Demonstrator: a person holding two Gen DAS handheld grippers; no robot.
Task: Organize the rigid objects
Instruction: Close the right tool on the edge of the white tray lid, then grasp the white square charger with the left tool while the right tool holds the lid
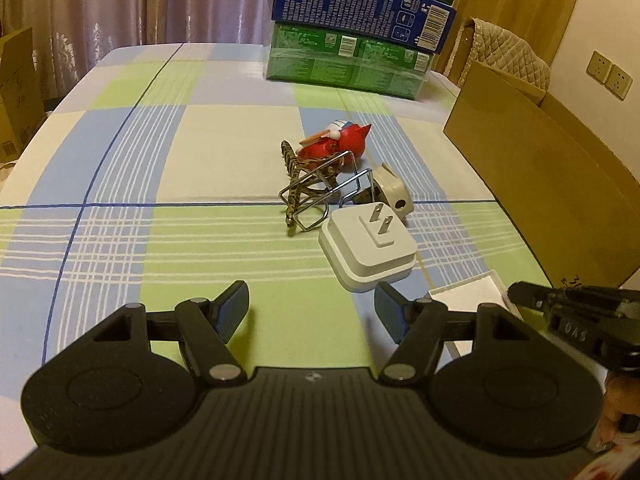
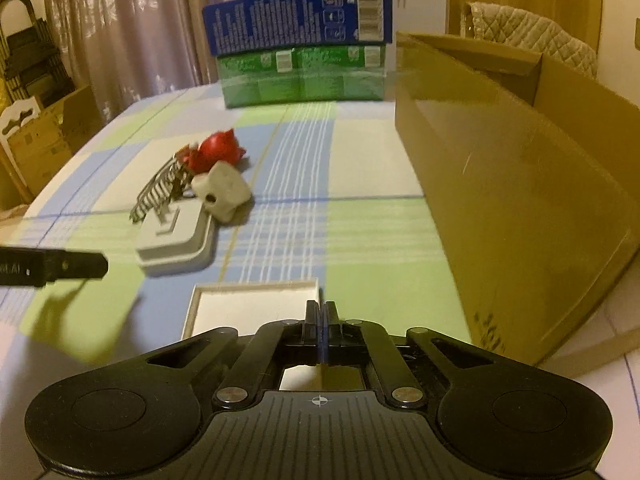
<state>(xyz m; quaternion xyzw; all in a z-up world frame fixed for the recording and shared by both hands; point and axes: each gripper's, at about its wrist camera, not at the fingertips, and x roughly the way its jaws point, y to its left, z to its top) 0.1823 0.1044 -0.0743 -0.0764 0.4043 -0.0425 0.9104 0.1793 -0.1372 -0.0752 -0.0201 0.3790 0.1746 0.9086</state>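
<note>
With my left tongs (image 1: 312, 312) apart and empty, my right tongs (image 2: 321, 312) are pressed together over the white tray (image 2: 256, 308). White plug (image 1: 368, 250) lies just beyond that tray, on the tabletop (image 1: 160, 240).

Home bedroom: checked bedsheet (image 1: 160, 160), curtains (image 1: 120, 0), wall sockets (image 1: 608, 74).
</note>
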